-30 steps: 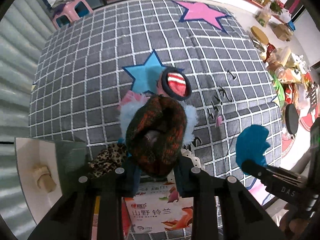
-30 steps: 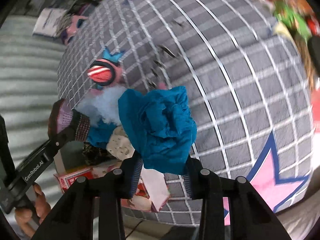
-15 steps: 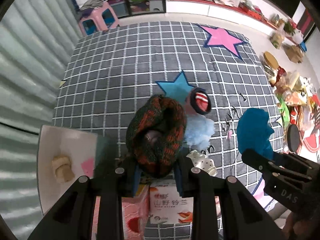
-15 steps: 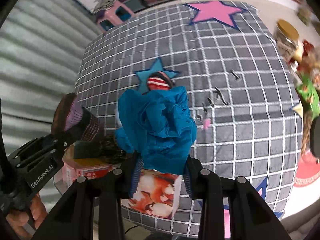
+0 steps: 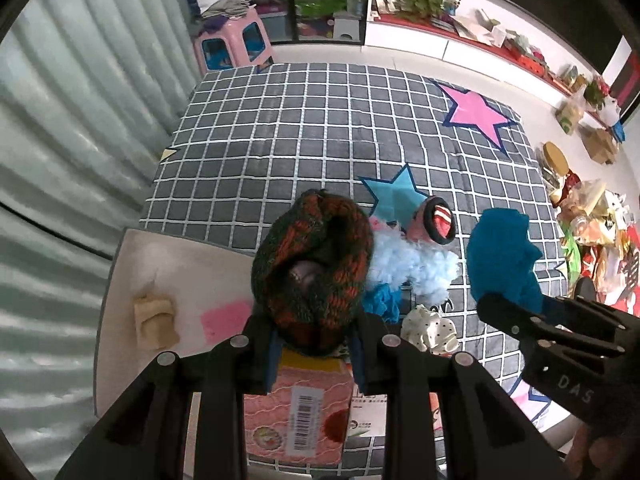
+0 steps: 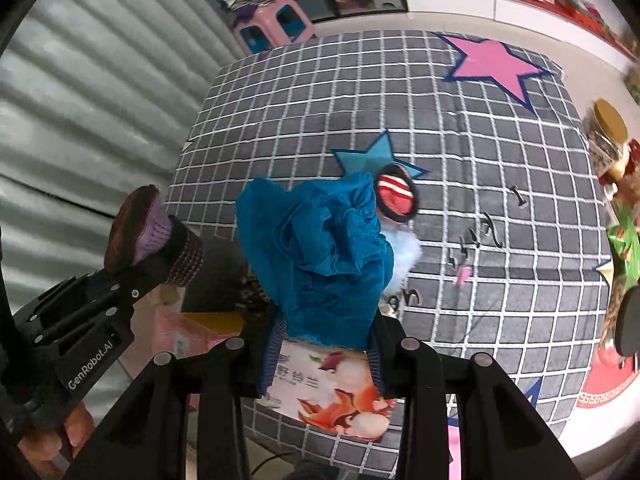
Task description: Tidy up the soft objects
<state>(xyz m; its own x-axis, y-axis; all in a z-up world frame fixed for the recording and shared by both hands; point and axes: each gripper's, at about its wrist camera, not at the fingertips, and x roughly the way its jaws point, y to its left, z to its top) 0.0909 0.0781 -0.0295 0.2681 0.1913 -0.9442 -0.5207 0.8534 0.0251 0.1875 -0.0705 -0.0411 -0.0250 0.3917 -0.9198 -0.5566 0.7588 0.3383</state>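
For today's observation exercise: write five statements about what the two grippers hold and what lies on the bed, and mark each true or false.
1. The left gripper grips a red-and-green knitted piece. True.
2. The right gripper is empty. False: it clamps a blue cloth.
3. The bedspread is checked grey with stars. True.
4. The fluffy light-blue item is held aloft. False: it lies on the bedspread.
5. A pink stool stands beyond the bed. True.

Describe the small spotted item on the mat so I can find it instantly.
On the grey checked mat, look near its front edge, just below the fluffy pale-blue sock. The cream sock lies there, the only one with dark dots.
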